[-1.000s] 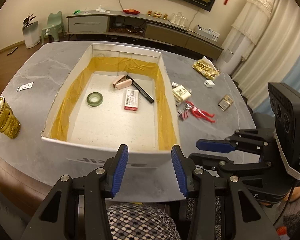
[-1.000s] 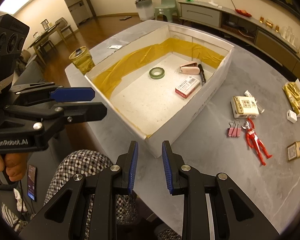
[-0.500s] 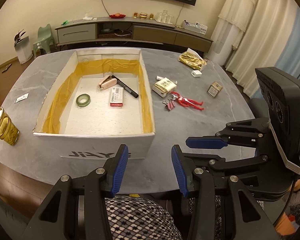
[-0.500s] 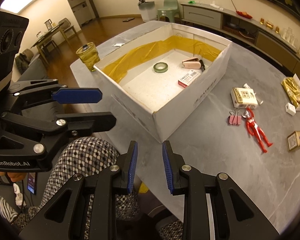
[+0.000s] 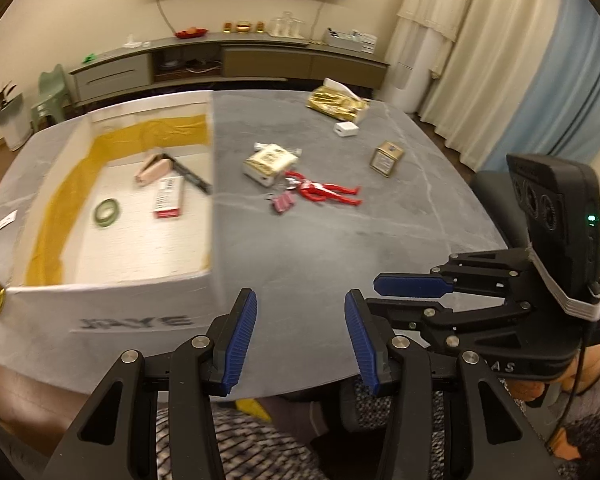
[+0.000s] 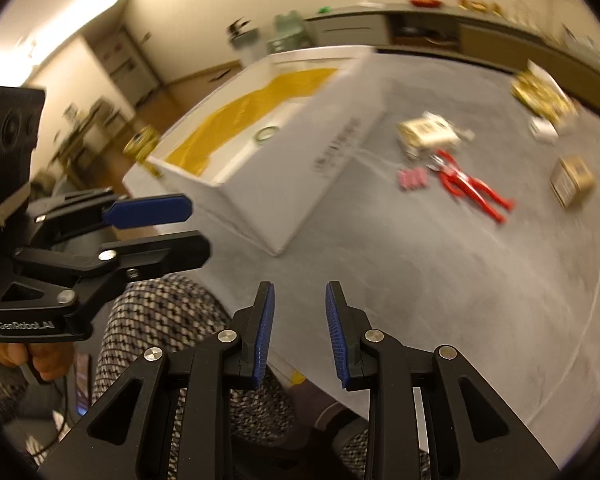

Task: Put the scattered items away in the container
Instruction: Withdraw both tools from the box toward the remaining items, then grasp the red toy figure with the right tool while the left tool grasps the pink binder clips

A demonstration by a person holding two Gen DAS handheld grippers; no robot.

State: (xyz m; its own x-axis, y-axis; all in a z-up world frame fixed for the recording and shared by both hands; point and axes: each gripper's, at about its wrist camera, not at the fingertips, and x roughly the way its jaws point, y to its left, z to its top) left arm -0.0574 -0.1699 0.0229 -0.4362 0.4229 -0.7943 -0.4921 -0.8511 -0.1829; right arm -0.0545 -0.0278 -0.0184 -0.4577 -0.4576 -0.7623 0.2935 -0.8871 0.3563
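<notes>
Both your tongs, left tongs (image 5: pixel 300 336) and right tongs (image 6: pixel 300 334), hang open and empty at the near edge of the desk (image 5: pixel 340 248). The red figure (image 5: pixel 326 191) lies right of the box (image 5: pixel 112 312), long axis crosswise. Your right tongs look nearer it.

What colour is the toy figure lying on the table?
Red with some silver, seen best in the left wrist view: toy figure.

Both wrist views look from the table's (image 5: pixel 308 248) near edge, low above a lap, facing across it. The left view faces straight ahead; the right view angles leftward. Both share the box (image 5: pixel 112 312), the red figure (image 6: pixel 472 186), and each other's gripper.
</notes>
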